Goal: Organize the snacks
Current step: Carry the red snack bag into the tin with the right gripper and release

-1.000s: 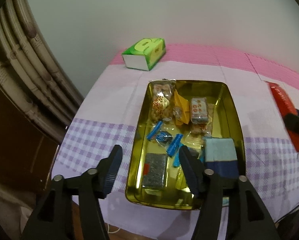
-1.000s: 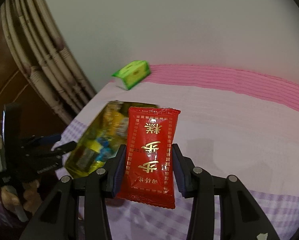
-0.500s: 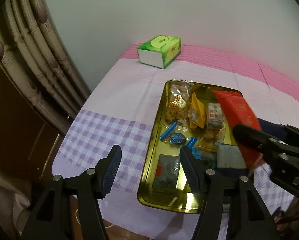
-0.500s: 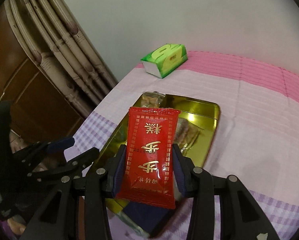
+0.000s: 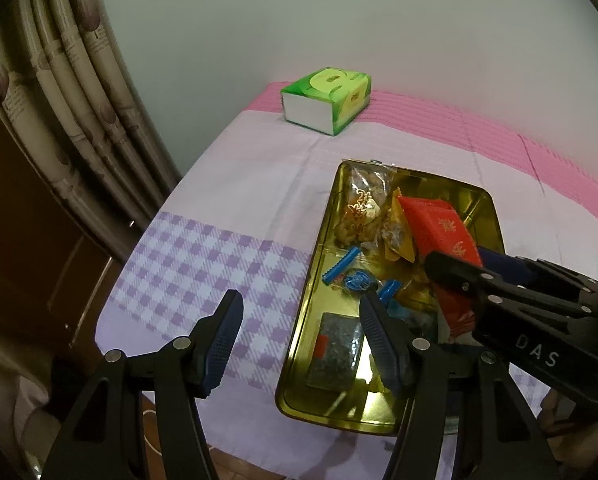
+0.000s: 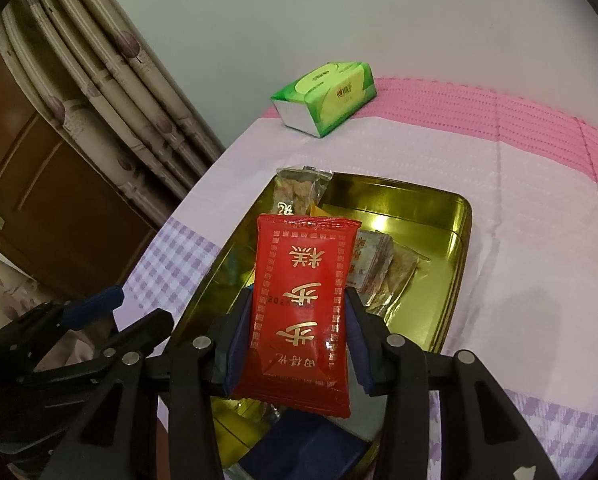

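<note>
Red packet [image 6: 300,312]: we find it clamped between the right gripper [image 6: 299,344] pads, long axis running forward along the fingers.
Gold tray [image 6: 457,280]: directly below and ahead of that gripper.
Left gripper [image 5: 299,340]: spread apart, empty, beside the tray's near-left edge.
Nearer hand: right.
</note>
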Demonstrator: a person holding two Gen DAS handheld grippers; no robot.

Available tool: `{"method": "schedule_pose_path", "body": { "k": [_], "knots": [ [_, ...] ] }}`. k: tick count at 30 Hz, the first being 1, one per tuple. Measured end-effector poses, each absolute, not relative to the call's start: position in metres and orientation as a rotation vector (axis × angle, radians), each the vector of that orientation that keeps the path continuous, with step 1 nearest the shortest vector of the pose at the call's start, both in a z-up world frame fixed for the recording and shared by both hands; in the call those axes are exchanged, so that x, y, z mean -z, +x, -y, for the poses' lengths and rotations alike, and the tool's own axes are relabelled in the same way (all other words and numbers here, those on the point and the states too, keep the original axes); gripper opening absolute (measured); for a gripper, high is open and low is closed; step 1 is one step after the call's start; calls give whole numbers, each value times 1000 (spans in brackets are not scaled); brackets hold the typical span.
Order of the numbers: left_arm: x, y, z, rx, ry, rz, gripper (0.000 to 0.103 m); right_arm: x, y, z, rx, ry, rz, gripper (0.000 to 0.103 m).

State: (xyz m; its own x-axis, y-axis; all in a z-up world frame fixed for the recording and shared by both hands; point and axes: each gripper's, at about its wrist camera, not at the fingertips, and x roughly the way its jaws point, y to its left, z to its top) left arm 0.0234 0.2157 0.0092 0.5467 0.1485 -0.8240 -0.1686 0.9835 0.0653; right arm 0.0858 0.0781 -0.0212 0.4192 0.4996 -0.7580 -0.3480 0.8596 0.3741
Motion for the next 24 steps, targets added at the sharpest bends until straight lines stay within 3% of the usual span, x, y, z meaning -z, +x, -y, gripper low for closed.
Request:
{"method": "schedule_pose_path", "body": {
  "k": [24],
  "knots": [
    [-9,23,-214,-193,-12,-958,65,14,83,-82,-535,164,-973,42]
  ]
}}
